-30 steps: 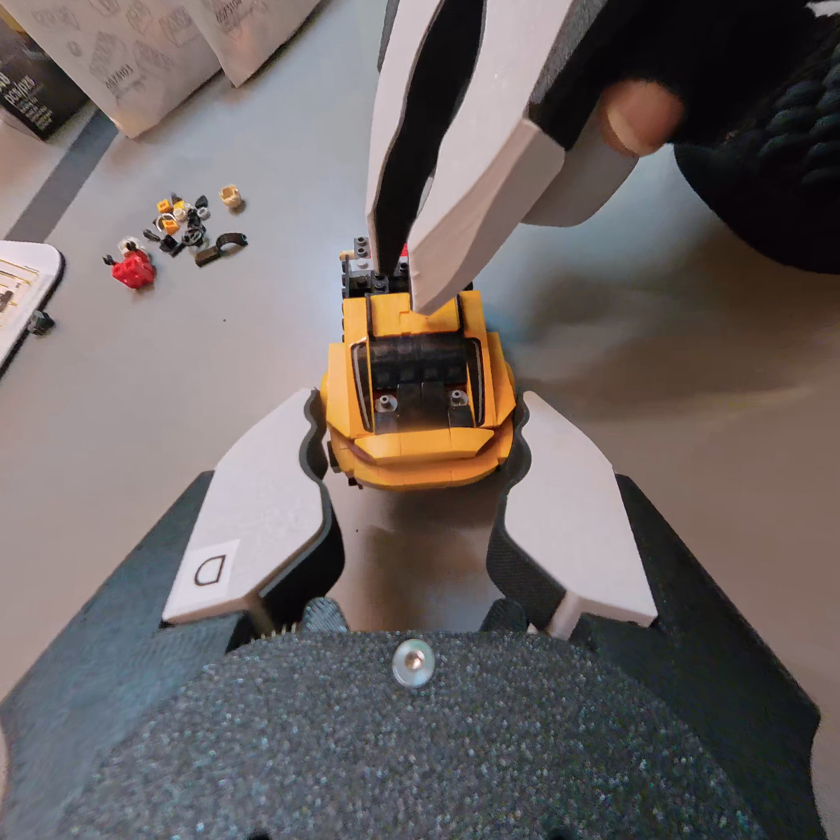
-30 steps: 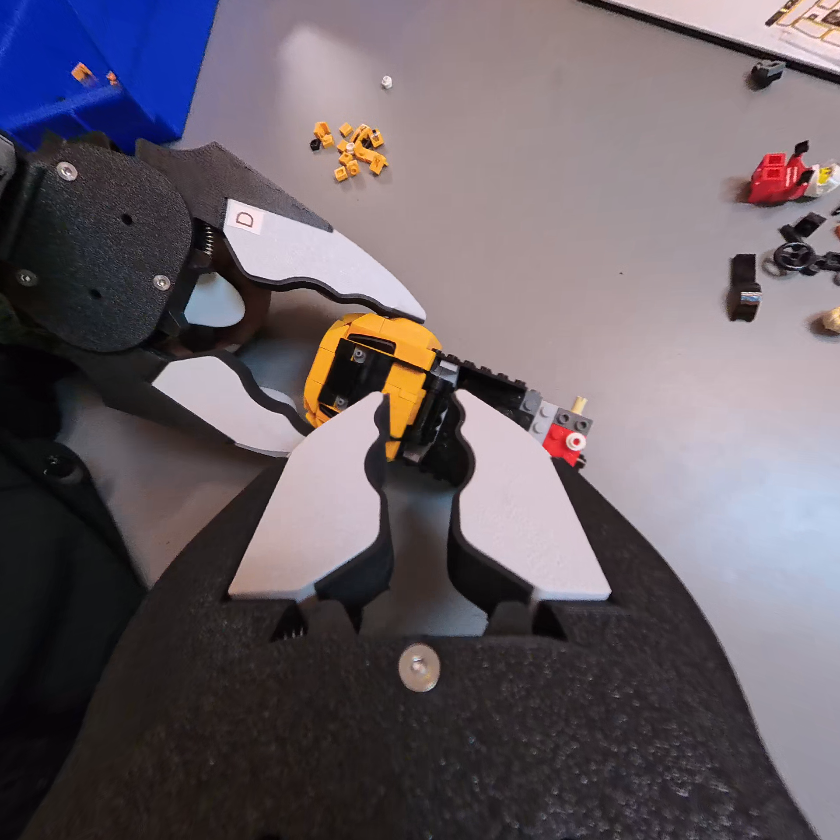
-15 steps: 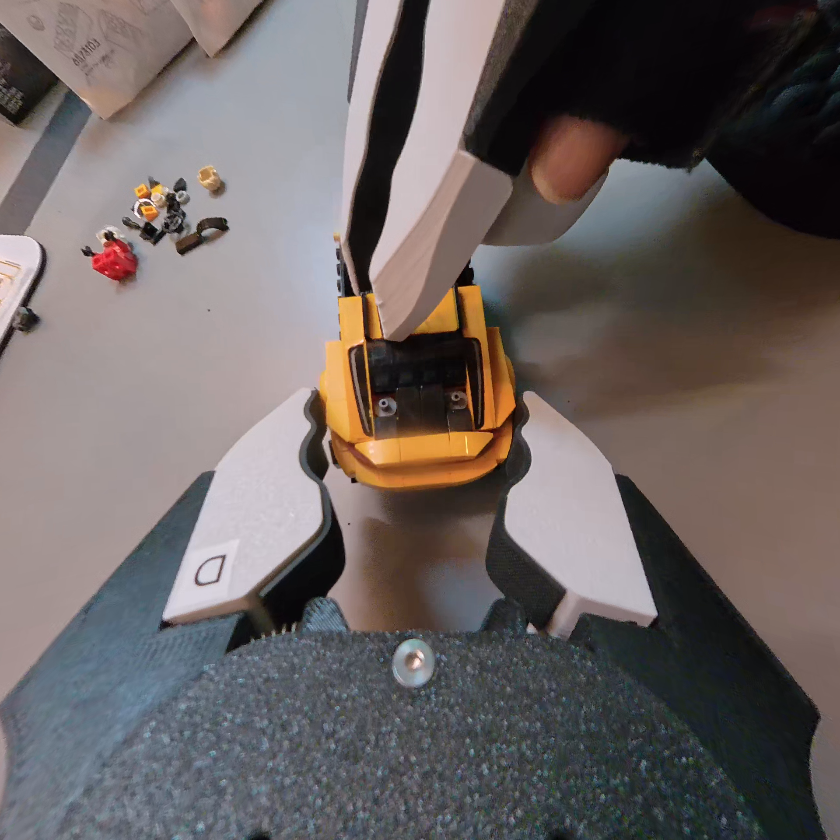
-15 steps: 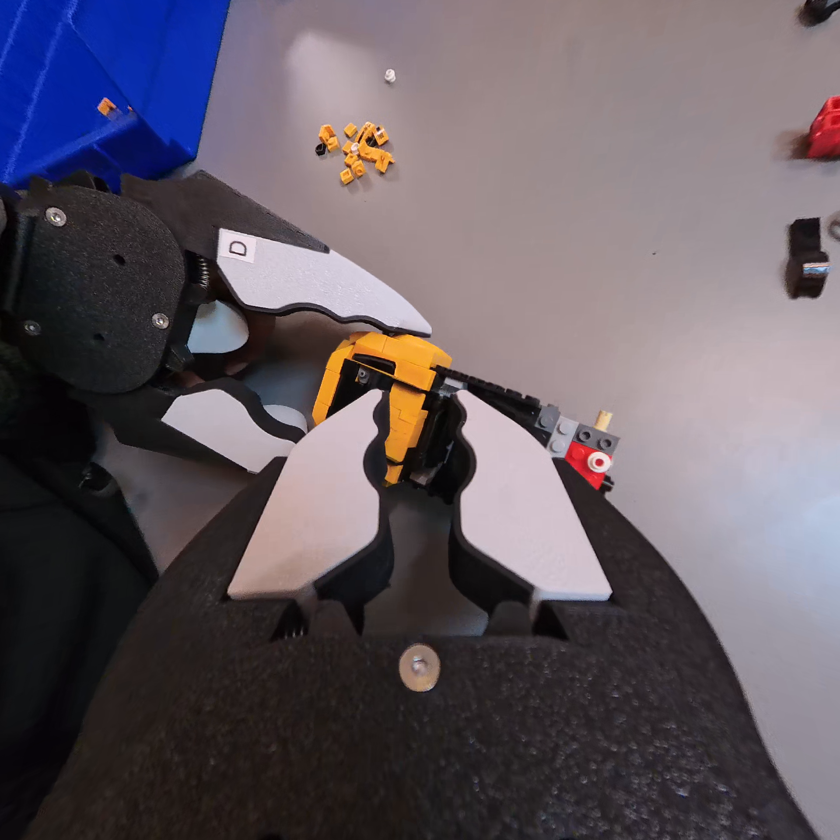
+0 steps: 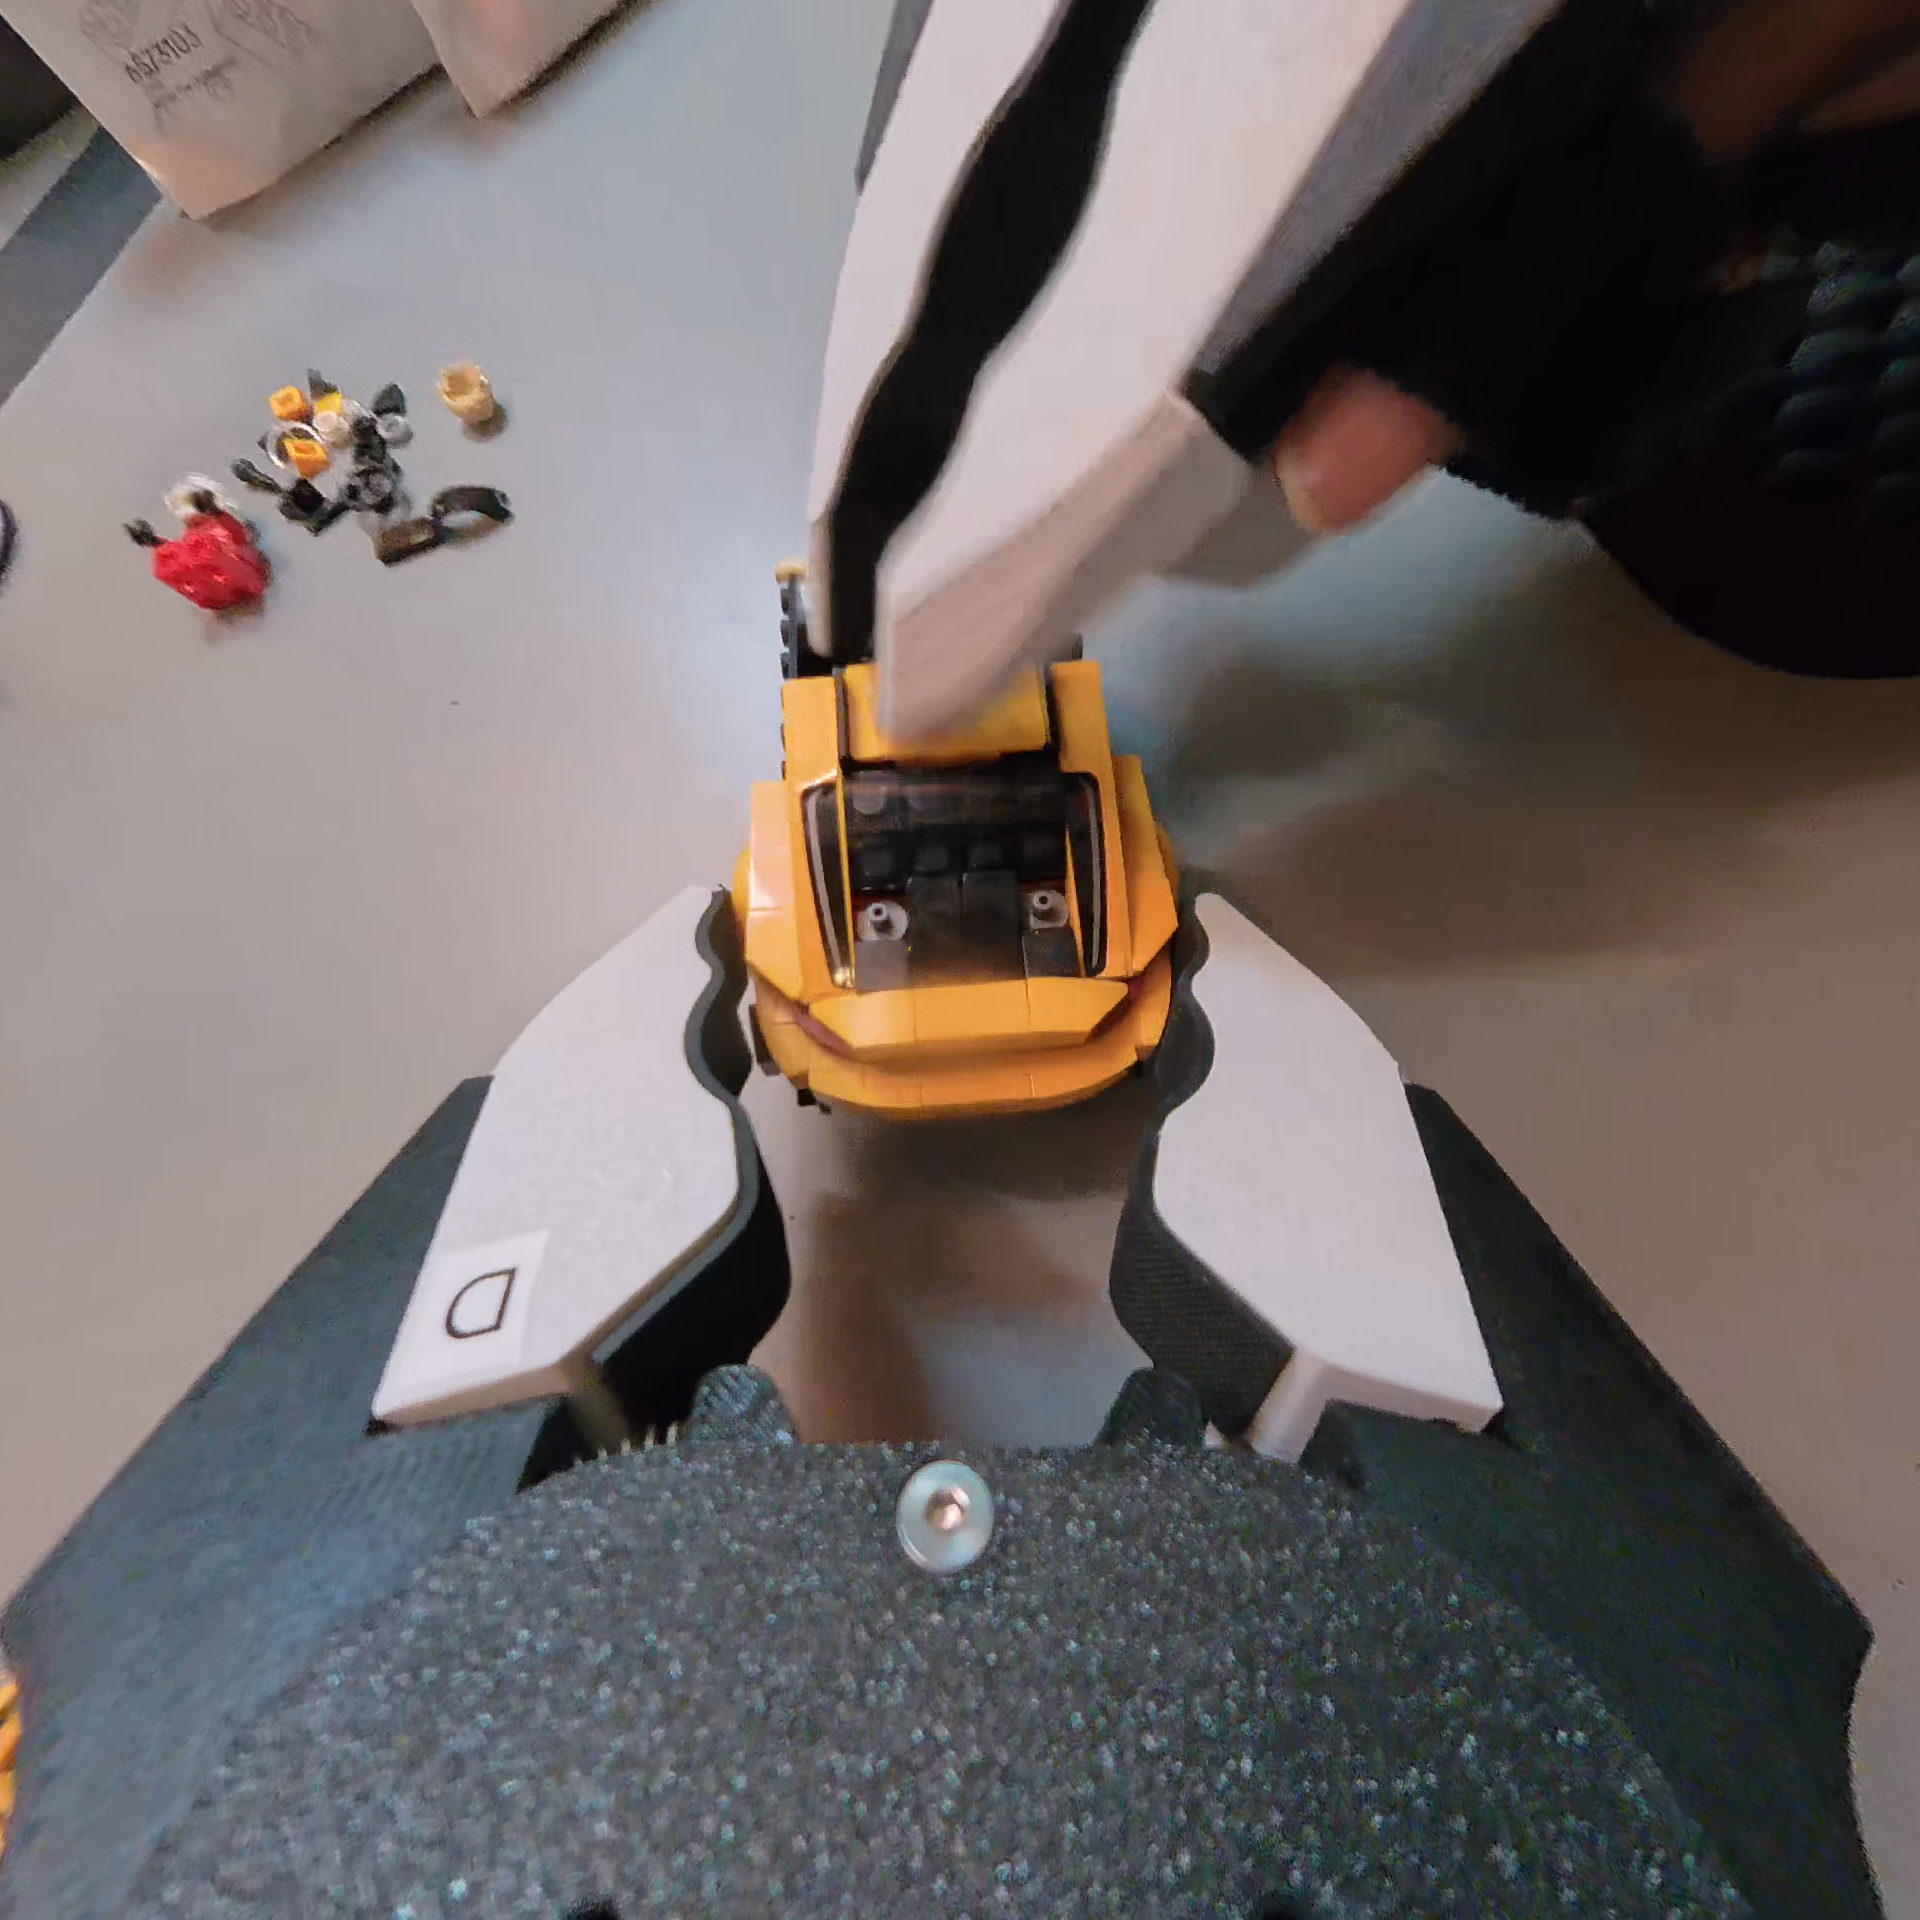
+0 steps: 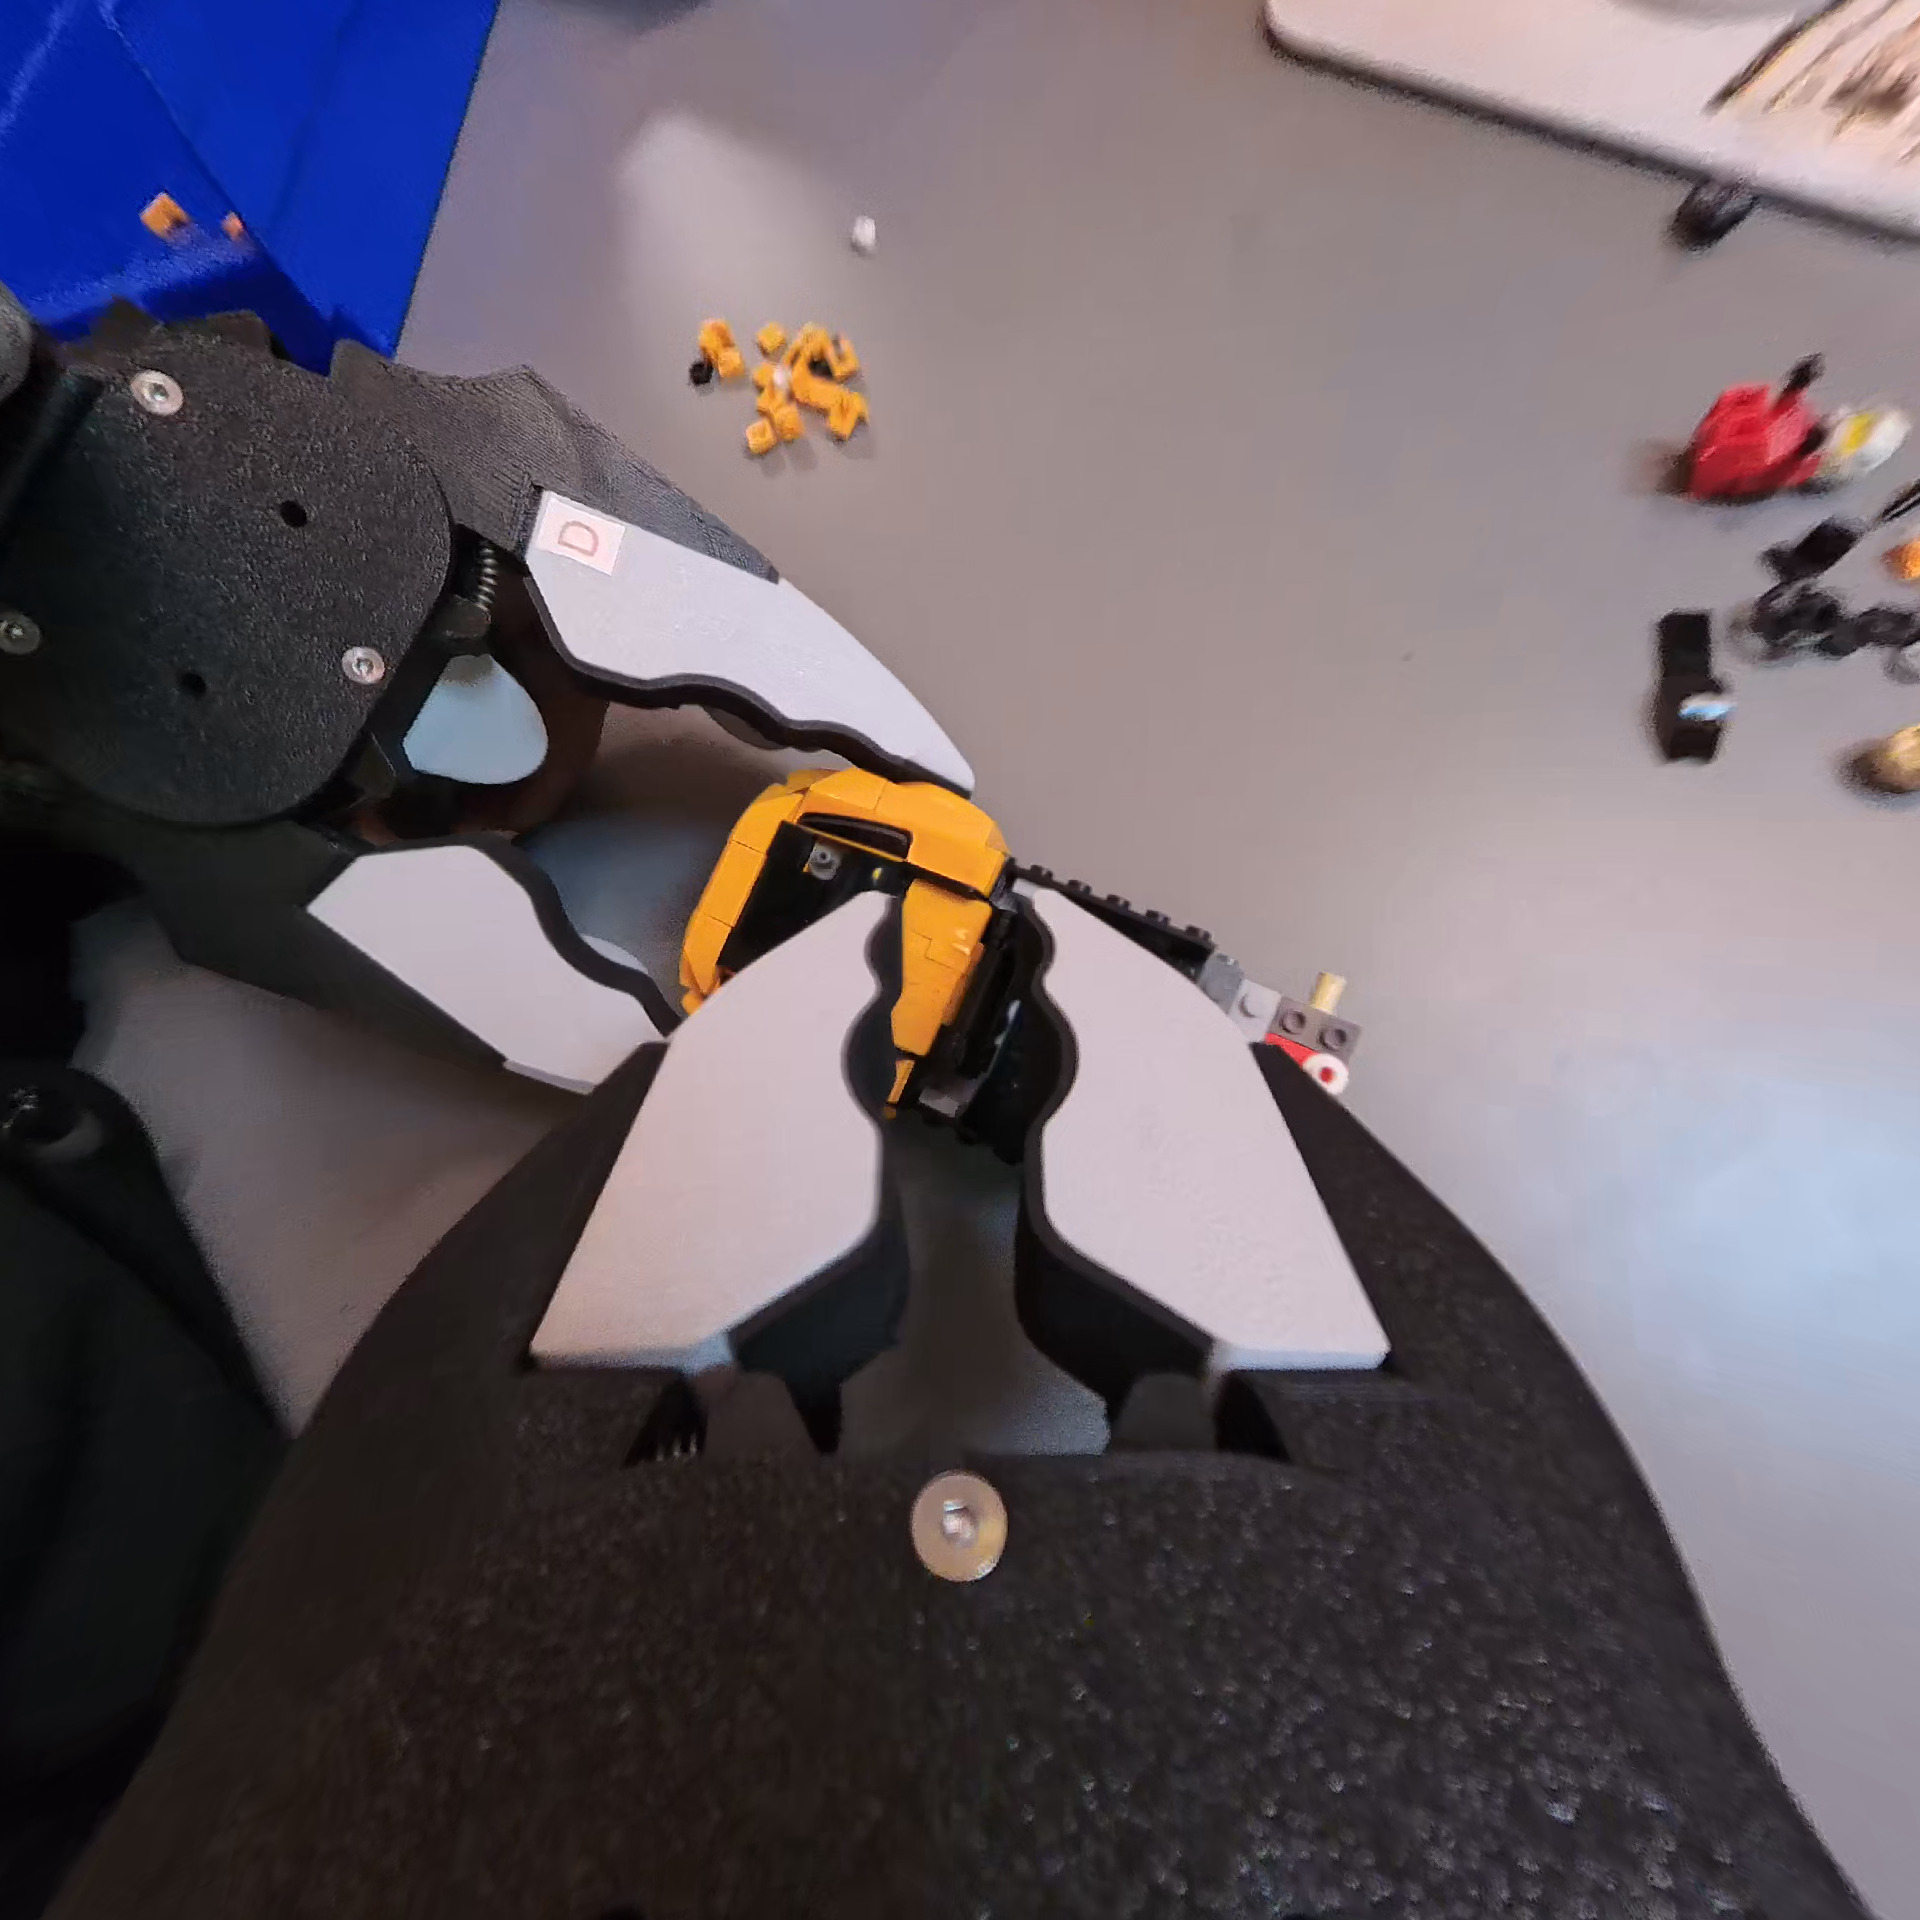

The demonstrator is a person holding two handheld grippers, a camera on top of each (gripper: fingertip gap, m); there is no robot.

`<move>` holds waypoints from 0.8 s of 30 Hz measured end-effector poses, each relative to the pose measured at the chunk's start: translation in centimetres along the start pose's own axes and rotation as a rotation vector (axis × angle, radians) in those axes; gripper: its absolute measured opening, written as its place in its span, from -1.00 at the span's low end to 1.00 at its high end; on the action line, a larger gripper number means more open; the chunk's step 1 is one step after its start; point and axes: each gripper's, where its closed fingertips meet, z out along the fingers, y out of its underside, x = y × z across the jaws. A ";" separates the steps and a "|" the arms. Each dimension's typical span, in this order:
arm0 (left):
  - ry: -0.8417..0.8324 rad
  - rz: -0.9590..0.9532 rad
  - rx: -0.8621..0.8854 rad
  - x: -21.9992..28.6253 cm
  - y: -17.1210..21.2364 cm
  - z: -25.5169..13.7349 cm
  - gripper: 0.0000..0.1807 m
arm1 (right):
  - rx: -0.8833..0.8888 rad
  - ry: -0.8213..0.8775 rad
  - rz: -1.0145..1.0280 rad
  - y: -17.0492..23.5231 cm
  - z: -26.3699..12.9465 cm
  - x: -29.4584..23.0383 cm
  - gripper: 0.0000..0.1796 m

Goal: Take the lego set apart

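Lego car [image 5: 961, 925], yellow with a black stripped chassis, sat near the middle of the grey table [image 5: 520, 831]. Going left to right in the left wrist view: a pile of loose black and orange bits [image 5: 343, 457] with a red chunk [image 5: 208, 556] lay toward the left edge, well apart from the car. Next, the left gripper [image 5: 961, 997] had its jaws clamped on the car's yellow end, one on each flank. The car's long axis ran straight away from it. Further right, the right gripper [image 5: 883, 665] came down from the far side, jaws pinched on the yellow roof section behind the dark windshield, with a fingertip [image 5: 1351, 457] visible on its body.

I'd guess the next pull needs to go up and off the chassis while the left one holds it down, and the right gripper [image 6: 956, 997] was the one positioned for that.

The right wrist view showed stuff the other didn't: the bare black chassis sticking out to the right, ending in grey and red bricks [image 6: 1304, 1034], a second pile of orange pieces [image 6: 800, 390] and a blue bin [image 6: 208, 156] in the left corner.
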 end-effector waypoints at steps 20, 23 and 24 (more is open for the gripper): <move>-0.146 0.086 0.153 -2.7 -4.7 -2.4 -0.13 | -0.150 0.039 0.163 3.7 2.6 -1.5 -1.00; -0.137 0.064 0.162 -2.8 -4.6 -2.5 -0.13 | -0.173 0.028 0.164 3.9 3.3 -1.7 -1.00; -0.130 0.053 0.164 -2.8 -4.5 -2.5 -0.13 | -0.175 0.024 0.163 3.9 3.4 -1.8 -1.00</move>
